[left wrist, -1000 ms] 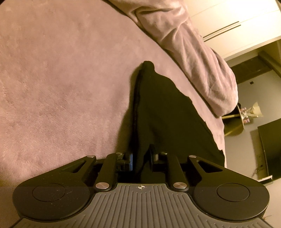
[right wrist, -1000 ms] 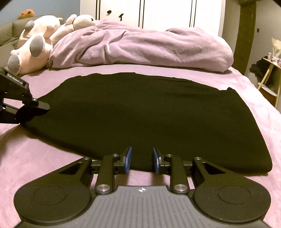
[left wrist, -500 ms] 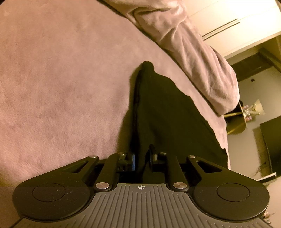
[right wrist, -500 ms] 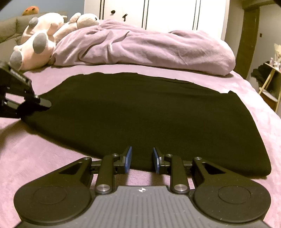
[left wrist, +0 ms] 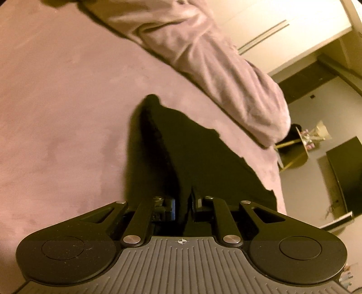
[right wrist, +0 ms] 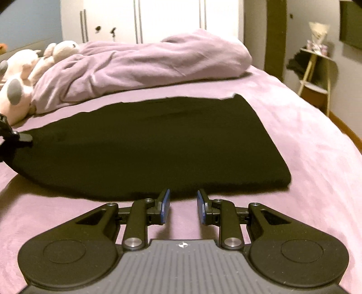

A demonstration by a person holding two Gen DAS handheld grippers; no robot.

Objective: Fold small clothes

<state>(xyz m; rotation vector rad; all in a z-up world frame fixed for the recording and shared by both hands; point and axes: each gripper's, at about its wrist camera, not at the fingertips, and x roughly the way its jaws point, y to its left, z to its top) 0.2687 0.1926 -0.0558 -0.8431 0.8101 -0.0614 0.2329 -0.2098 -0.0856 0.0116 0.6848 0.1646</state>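
Observation:
A black garment (right wrist: 158,144) lies spread flat on the purple bed sheet (right wrist: 316,158). My left gripper (left wrist: 182,203) is shut on the garment's left edge, and the cloth (left wrist: 192,158) rises in a ridge from its jaws. The left gripper also shows at the far left of the right wrist view (right wrist: 13,138), pinching that edge. My right gripper (right wrist: 182,203) is open and empty, just short of the garment's near edge and low over the sheet.
A crumpled purple duvet (right wrist: 147,65) lies across the far side of the bed. A pink plush toy (right wrist: 20,79) sits at the far left. A small side table (right wrist: 316,67) stands right of the bed, with white wardrobe doors (right wrist: 169,20) behind.
My right gripper has drawn back and swung, so the garment's near edge now lies ahead of its fingertips rather than between them. The left gripper keeps its grip and has shifted a little.

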